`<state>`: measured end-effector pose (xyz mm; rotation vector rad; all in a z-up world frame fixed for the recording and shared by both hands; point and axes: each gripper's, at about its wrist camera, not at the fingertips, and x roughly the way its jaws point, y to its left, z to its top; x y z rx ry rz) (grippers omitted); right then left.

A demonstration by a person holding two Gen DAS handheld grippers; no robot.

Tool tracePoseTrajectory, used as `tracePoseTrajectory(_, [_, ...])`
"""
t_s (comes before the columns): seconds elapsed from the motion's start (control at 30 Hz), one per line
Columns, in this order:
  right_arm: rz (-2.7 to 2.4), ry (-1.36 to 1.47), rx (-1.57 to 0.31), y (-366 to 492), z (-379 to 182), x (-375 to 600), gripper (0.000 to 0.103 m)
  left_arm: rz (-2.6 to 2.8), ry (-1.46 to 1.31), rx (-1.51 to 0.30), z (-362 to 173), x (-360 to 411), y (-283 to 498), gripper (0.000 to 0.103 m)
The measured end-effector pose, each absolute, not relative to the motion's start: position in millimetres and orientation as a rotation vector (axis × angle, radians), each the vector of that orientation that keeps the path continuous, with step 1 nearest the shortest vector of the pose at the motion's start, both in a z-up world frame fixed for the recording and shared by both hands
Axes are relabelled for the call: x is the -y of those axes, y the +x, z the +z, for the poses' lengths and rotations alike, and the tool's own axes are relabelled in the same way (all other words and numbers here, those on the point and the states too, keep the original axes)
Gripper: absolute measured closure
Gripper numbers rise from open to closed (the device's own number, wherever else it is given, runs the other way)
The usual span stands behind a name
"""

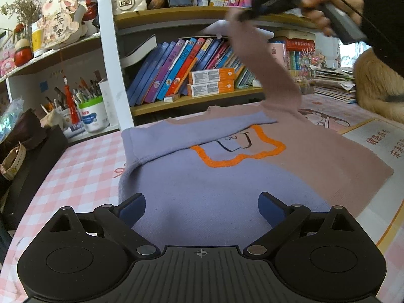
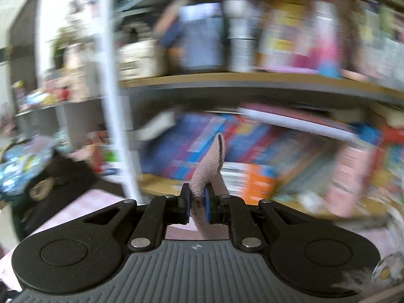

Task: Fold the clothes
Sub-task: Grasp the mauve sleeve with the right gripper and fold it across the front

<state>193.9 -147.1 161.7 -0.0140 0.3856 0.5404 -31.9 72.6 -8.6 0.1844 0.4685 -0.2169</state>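
1. Nearest the left wrist camera, the left gripper (image 1: 201, 208) sits low over the near hem of the sweater (image 1: 227, 176), tilted slightly downward, its jaws spread wide with nothing between the blue pads (image 1: 133, 208).
2. The sweater lies flat on the counter (image 1: 83, 166), which wears a pink checked cloth. It is lilac on the left half and dusty pink on the right, with an orange outlined shape (image 1: 240, 149) on the chest. Its lilac sleeve is folded across the upper body.
3. The pink sleeve (image 1: 267, 68) rises from the right shoulder, stretched up and leftward off the counter in front of the bookshelf (image 1: 192, 101).
4. The right gripper (image 1: 248, 12) is raised high at the top of the left view, held by a hand (image 1: 320, 10) in a dark sleeve, and blurred.
5. In the right wrist view, the right gripper's (image 2: 196, 199) jaws are clamped tight on the sleeve's cuff (image 2: 210, 161), which pokes up beyond the pads while the rest hangs below. The background is smeared.
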Motion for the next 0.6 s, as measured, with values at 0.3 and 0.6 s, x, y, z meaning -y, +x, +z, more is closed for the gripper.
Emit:
tracePoseTrajectory(0.3, [0.684, -0.077, -0.455, 204, 127, 58, 0.093, -0.203, 0.151, -0.469, -7, -79, -30, 0.005])
tracePoseTrajectory(0.6, [0.737, -0.015, -0.525, 211, 102, 36, 0.081, -0.213, 0.162, -0.469, -8, -76, -31, 0.005])
